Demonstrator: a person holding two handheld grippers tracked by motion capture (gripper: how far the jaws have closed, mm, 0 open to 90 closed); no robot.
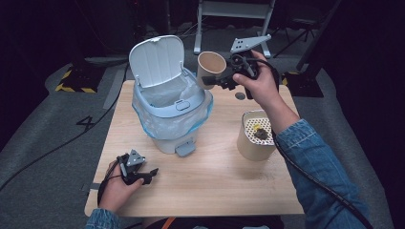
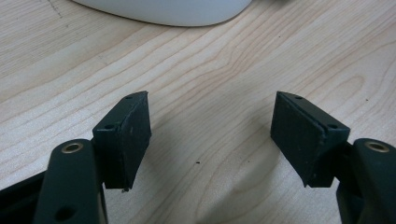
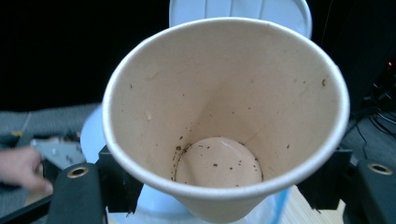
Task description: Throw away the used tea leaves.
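Note:
My right gripper (image 1: 213,80) is shut on a tan paper cup (image 1: 210,68), holding it in the air just right of the open pedal bin (image 1: 170,107). The cup (image 3: 224,121) leans mouth toward the camera in the right gripper view; dark specks cling to its inside and bottom, and the jaws clamp its lower wall from both sides. The bin has a light blue body, a clear bag liner and a raised white lid (image 1: 156,59). My left gripper (image 1: 143,176) rests on the wooden table (image 1: 210,181) near the front left, open, with bare wood between its fingers (image 2: 126,137).
A tan cylinder (image 1: 257,135) with a perforated white top holding dark residue stands at the table's right, under my right forearm. A small round grey mark (image 1: 240,96) lies behind it. The bin's white base (image 2: 168,10) shows ahead of the left gripper. Grey floor surrounds the table.

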